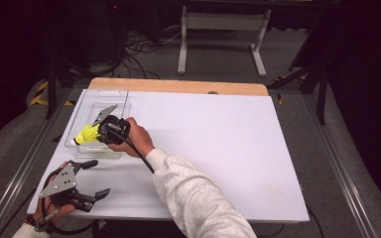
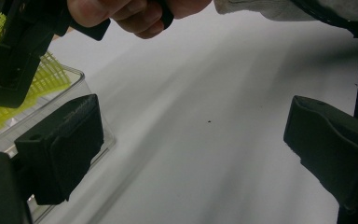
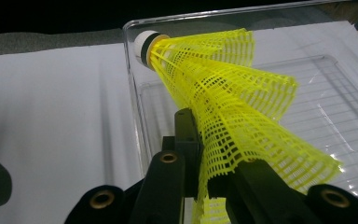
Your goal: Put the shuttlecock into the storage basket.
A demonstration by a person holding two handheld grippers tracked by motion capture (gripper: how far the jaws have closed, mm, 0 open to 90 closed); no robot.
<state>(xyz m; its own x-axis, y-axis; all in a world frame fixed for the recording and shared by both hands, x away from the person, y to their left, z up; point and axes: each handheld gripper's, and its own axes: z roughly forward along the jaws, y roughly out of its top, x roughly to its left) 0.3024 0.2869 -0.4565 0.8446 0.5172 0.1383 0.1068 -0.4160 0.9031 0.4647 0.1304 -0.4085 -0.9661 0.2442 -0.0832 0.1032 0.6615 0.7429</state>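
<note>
A yellow plastic shuttlecock (image 1: pixel 86 134) with a white cork tip hangs over a clear plastic tray (image 1: pixel 83 102) at the table's left side. My right gripper (image 1: pixel 99 133) is shut on its mesh skirt. In the right gripper view the skirt of the shuttlecock (image 3: pixel 223 93) is pinched between the jaws of the right gripper (image 3: pixel 204 158), and the cork points at the near corner of the tray (image 3: pixel 191 18). My left gripper (image 1: pixel 98 178) rests open near the front left corner. In its own view the left gripper (image 2: pixel 196 140) has nothing between its pads, with the shuttlecock (image 2: pixel 51 77) at the upper left.
The white table top (image 1: pixel 218 148) spreads wide to the right of the tray. A wooden strip (image 1: pixel 178 86) edges its far side. Cables and a metal stand's legs (image 1: pixel 223 39) lie on the floor beyond.
</note>
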